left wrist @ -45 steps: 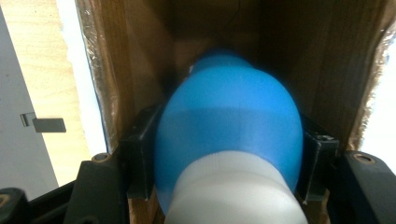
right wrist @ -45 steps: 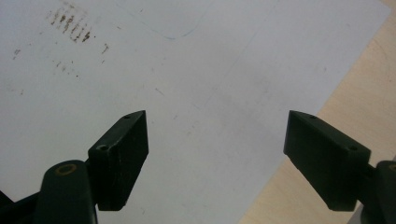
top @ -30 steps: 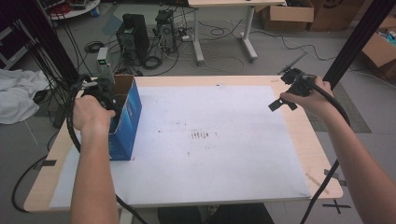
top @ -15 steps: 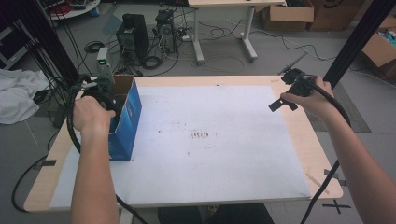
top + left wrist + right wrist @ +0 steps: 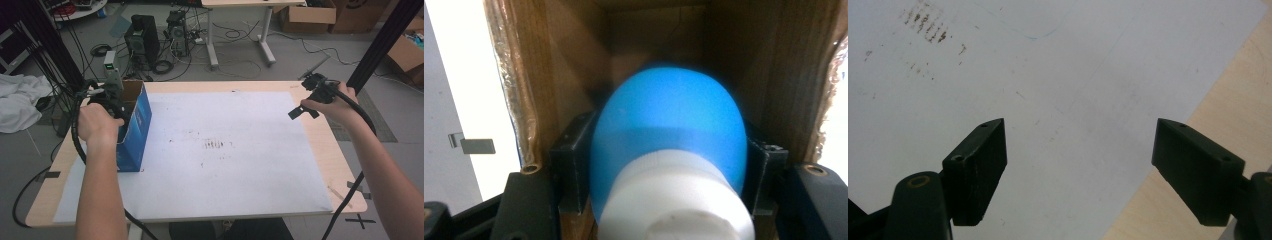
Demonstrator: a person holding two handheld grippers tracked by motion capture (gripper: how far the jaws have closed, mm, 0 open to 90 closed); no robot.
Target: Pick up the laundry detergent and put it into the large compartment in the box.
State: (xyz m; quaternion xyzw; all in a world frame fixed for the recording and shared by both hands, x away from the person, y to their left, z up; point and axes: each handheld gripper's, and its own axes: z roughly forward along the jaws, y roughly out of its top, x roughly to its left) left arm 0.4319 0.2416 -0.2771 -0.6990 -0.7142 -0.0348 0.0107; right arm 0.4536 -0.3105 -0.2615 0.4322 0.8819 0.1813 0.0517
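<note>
A blue bottle [image 5: 669, 120] with a white cap [image 5: 674, 200] sits between the jaws of my left gripper [image 5: 669, 155], which is shut on its sides. Bottle and jaws are inside the brown interior of an open cardboard box [image 5: 774, 75]. In the high view that box [image 5: 134, 129] is blue outside and stands upright at the table's left edge, with my left gripper [image 5: 114, 99] reaching into its open top. My right gripper [image 5: 1080, 150] hangs open with nothing in it above the white sheet [image 5: 998, 75]. It hovers near the right side of the table [image 5: 302, 111].
A white sheet [image 5: 235, 170] covers most of the wooden table [image 5: 345, 165], with dark smudges [image 5: 215, 145] at its middle. Behind the table, computer towers [image 5: 145, 37] and cables lie on the floor. A black post [image 5: 380, 45] rises at the right.
</note>
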